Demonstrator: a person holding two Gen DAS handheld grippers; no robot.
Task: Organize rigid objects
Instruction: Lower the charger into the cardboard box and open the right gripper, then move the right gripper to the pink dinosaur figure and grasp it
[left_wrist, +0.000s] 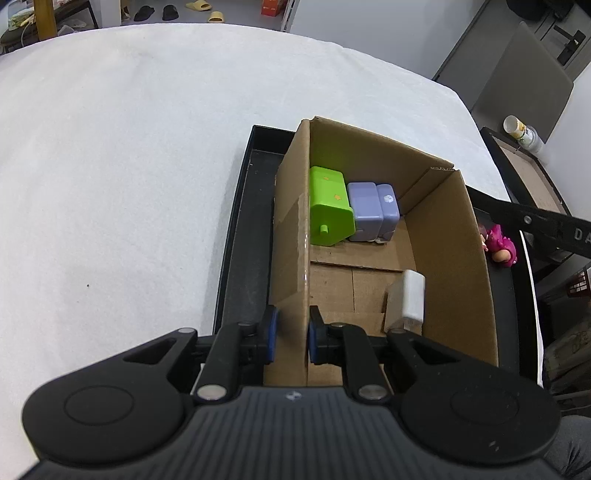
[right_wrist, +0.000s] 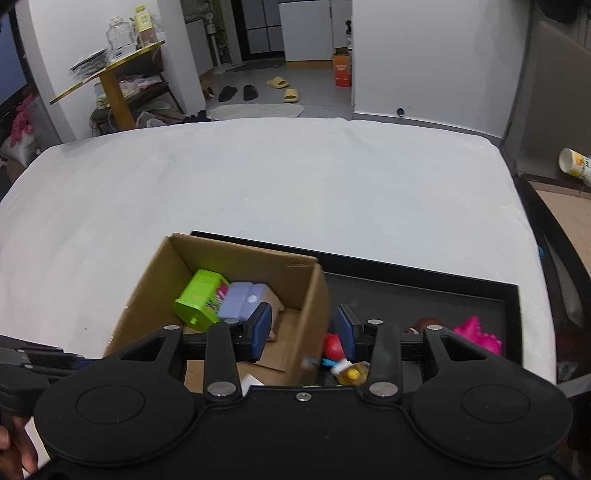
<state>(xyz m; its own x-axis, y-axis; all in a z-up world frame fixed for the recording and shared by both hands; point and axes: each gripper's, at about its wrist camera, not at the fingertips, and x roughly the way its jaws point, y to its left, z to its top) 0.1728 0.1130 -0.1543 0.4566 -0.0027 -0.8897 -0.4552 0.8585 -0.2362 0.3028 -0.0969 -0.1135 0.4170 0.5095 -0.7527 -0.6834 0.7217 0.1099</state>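
Right gripper (right_wrist: 303, 328) hides most of the small toys (right_wrist: 345, 363)

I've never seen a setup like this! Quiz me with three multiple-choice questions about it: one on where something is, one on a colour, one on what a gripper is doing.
1. Where does the cardboard box stand?
A. in a black tray
B. on the floor
C. on a chair

2. What colour is the block beside the lavender block in the box?
A. red
B. bright green
C. orange

3. How is the left gripper placed?
A. far above the bed
B. shut on a bottle
C. its fingers straddle the box's left wall

Answers:
1. A: the black tray rims the box on the white sheet.
2. B: the green block touches the lavender one.
3. C: one blue pad sits on each side of the wall.
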